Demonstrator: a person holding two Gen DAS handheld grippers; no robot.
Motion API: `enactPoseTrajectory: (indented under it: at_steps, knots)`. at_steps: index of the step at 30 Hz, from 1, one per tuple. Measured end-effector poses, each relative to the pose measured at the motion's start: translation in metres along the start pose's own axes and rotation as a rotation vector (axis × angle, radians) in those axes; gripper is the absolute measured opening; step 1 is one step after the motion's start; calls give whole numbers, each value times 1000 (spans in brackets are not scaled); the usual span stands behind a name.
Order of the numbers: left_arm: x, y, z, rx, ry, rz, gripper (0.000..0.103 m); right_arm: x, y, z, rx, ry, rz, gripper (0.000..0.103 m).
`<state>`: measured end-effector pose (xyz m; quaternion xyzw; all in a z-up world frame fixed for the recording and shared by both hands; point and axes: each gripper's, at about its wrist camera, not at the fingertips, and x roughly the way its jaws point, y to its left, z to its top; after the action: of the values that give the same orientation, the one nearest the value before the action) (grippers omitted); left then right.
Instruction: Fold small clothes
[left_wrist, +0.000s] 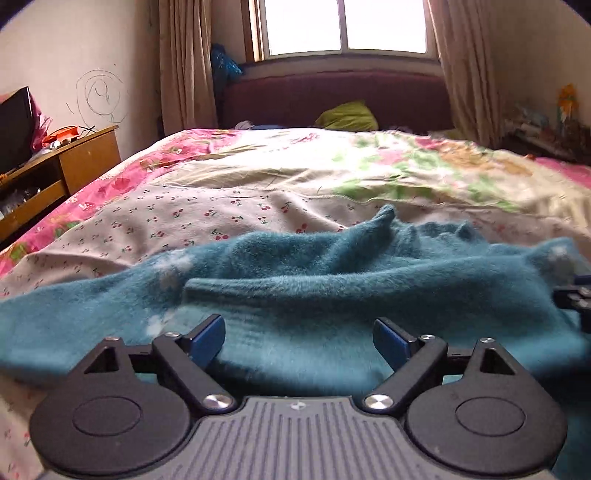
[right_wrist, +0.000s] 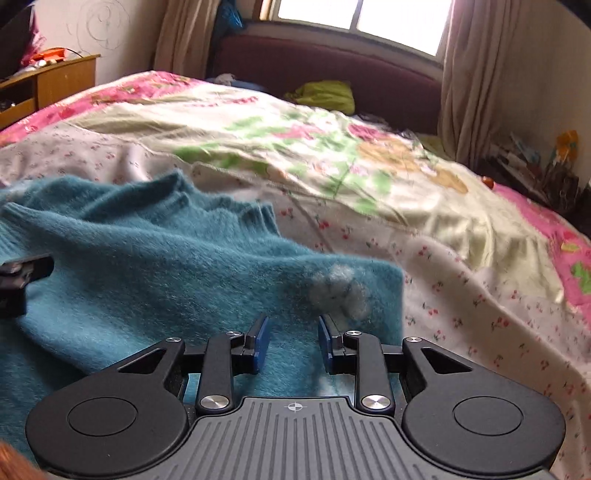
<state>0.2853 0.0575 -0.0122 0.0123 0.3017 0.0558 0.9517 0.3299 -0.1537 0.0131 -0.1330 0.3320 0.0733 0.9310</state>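
A fuzzy teal sweater (left_wrist: 295, 280) lies rumpled on the bed, partly folded over itself, with small white patches. It also shows in the right wrist view (right_wrist: 155, 266), with a grey-white fuzzy flower patch (right_wrist: 341, 291) near its right edge. My left gripper (left_wrist: 299, 341) is wide open, low over the sweater's near edge, with nothing between the fingers. My right gripper (right_wrist: 291, 345) is open with a narrower gap, over the sweater's right part just before the patch. Each gripper's tip shows at the edge of the other's view.
The bed carries a cherry-print sheet (left_wrist: 192, 218) and a pink floral quilt (right_wrist: 332, 147). A green pillow (left_wrist: 347, 116) lies by the dark red headboard. A wooden side cabinet (left_wrist: 55, 166) stands left. Cluttered items (right_wrist: 535, 166) line the right wall.
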Motion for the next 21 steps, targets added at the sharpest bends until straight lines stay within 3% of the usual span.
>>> enactPoseTrajectory:
  at_steps: [5,8,11,16,19,21]
  knots:
    - [-34,23,-23,-75,29,20,98,-26,56,27,-157,-108,211,30]
    - [-41,32,-30,-116,10,-33,98,-19,98,45,-296,-118,312,31]
    - [-40,30,-33,-96,-13,-49,98,2,123,60,-372,-82,358,32]
    - [-31,39,-37,-135,-18,-106,98,40,133,79,-373,-13,433,49]
    - [-31,45,-38,-171,-34,-137,98,58,139,77,-392,39,436,48]
    - [-30,46,-39,-176,-35,-141,99,65,141,72,-366,77,454,40]
